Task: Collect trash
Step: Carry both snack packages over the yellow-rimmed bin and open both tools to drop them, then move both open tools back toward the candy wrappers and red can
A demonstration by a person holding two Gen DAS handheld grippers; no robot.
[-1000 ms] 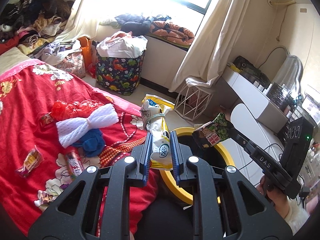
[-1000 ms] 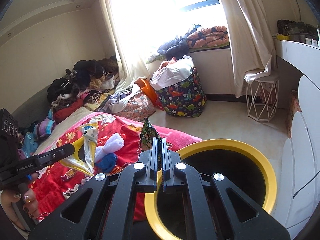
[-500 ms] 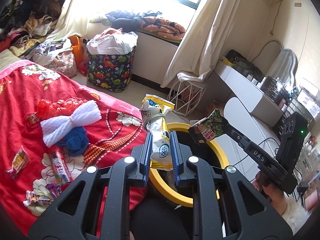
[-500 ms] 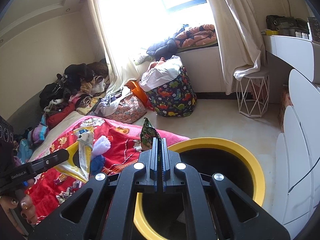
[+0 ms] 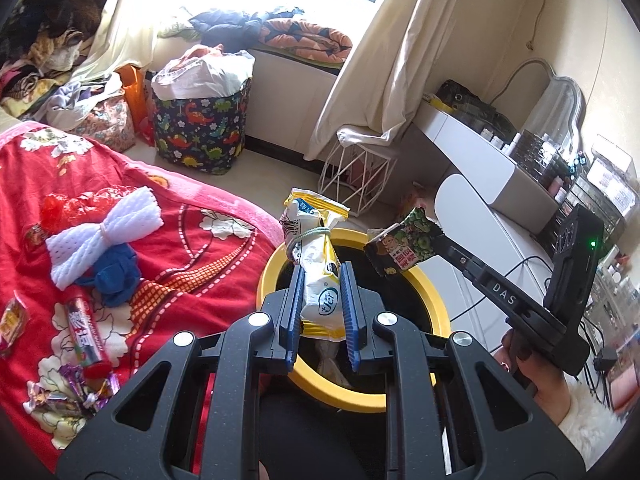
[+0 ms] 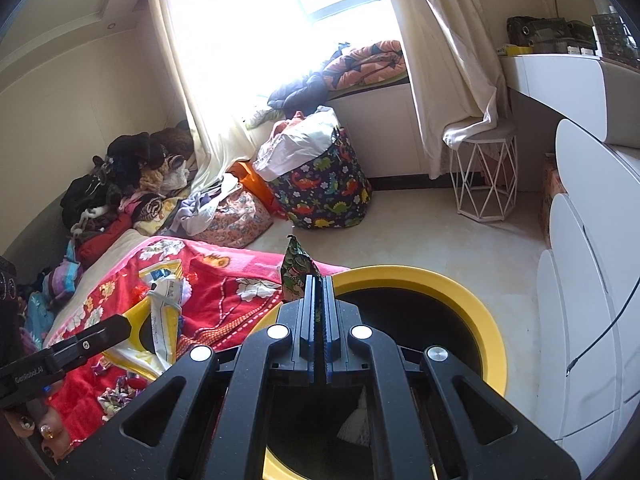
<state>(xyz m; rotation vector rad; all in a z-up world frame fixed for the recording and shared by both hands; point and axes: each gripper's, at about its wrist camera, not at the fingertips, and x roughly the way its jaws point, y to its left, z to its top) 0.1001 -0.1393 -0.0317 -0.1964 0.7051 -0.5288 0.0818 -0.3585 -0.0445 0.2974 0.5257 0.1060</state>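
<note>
Both tools have swung off the bed and over the bin in the last second. The left tool (image 5: 322, 316) is clamped on a yellow-and-white bag (image 5: 316, 280) tied with a green band, and in its own view that bag now hangs low centre, right above the bin's (image 5: 434, 300) black mouth; a second ago it sat over the yellow rim with red blanket beneath. The right tool (image 6: 319, 322) has its jaws pressed together on a flat green wrapper (image 6: 295, 274), which sticks up at mid-frame in its view, near the rim's (image 6: 472, 312) left edge; in the left view the same wrapper (image 5: 404, 246) sits right of centre above the far side of the bin. I'd say both pieces are about ready to be let go, though the wrapper looks closer to the edge than the bag does.

Counting: two tools, each holding one piece, so two pieces in the air. One bin, with something pale (image 6: 354, 426) already lying at its bottom.

On the bed (image 5: 192, 256), at the left of the left view, more is waiting: a long red tube wrapper (image 5: 84, 334), a small sweet packet (image 5: 12, 320) at the far left edge, another small red one (image 5: 36, 234) higher up, a crumpled red net (image 5: 76, 210), a white foam net (image 5: 106, 236), a blue wad (image 5: 114, 276), and a heap of shiny foil scraps (image 5: 76, 394) at lower left, too tangled to count.
</note>
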